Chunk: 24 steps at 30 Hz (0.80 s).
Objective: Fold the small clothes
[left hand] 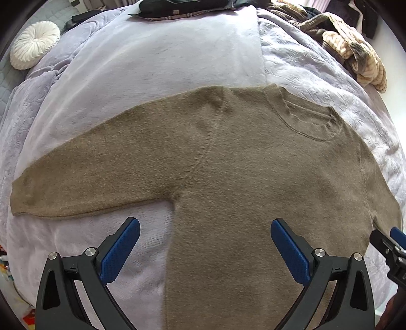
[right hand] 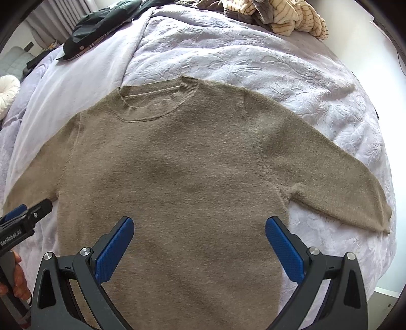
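Sweater (left hand: 253, 182) lies flat and face up on the bed (left hand: 142, 66), collar (right hand: 157, 101) pointing away from you and hem toward you, so its body runs straight out from your tools. Both sleeves are spread sideways, making the long axis run left to right: the left sleeve (left hand: 83, 182) reaches out over the smooth lilac blanket (left hand: 162, 58), the right sleeve (right hand: 330, 175) slants down over the embossed floral quilt (right hand: 266, 58).

Your left tool (left hand: 205, 243) hangs over the sweater's left edge, its blue pads wide apart and holding nothing. Your right tool (right hand: 199, 242) hangs over the lower body, pads likewise spread and bare.

At the far end of the bed sit a dark garment (right hand: 101, 22) and a heap of striped tan clothes (right hand: 284, 17). A round white cushion (left hand: 34, 45) lies off to the far left.
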Available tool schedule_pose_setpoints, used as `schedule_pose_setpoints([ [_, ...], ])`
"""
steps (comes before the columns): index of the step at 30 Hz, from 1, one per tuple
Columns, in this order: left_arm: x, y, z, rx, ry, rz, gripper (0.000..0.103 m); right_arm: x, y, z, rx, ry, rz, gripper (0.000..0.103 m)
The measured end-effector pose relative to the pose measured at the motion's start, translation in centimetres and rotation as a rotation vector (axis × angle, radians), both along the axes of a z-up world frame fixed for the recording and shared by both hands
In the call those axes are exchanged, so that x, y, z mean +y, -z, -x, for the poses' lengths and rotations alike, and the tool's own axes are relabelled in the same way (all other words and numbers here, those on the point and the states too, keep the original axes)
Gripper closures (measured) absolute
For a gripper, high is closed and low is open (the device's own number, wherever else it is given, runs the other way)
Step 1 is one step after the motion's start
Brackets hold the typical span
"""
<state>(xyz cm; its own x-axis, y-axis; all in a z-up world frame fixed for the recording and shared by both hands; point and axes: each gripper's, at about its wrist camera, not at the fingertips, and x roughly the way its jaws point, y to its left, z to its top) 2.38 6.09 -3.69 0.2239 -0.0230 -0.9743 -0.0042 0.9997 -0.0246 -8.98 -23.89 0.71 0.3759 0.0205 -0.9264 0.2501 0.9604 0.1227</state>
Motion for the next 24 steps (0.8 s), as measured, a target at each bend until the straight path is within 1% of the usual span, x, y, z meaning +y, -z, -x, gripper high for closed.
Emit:
schedule_pose_setpoints([
  [8, 3.7, 1.1, -0.3, 0.001, -0.067, 0.031, 0.0, 3.5, -0.5, -0.1, -0.003, -0.049, -0.013, 0.0],
  [13, 7.3, 2.0, -0.2, -0.002, -0.138, 0.063, 0.0, 6.6, -0.4, -0.1, -0.001, -0.1, -0.036, 0.0],
  [18, 10.8, 3.0, 0.1, 0.002, -0.19, 0.061, 0.0, 9.8, 0.1, -0.3, 0.019, -0.158, -0.05, 0.0],
  [20, 12.7, 3.2, 0.3, -0.016, -0.203, 0.079, 0.0, 10.9, 0.4, -0.3, 0.03, -0.177, -0.057, 0.0],
  [21, 14.1, 3.3, 0.6, -0.04, -0.22, 0.1, 0.0, 11.5, 0.5, -0.2, 0.035, -0.188, -0.061, 0.0],
  [24, 18.3, 3.5, 1.8, -0.091, -0.296, 0.154, 0.0, 13.0, 0.6, 0.2, 0.041, -0.222, -0.069, 0.0],
])
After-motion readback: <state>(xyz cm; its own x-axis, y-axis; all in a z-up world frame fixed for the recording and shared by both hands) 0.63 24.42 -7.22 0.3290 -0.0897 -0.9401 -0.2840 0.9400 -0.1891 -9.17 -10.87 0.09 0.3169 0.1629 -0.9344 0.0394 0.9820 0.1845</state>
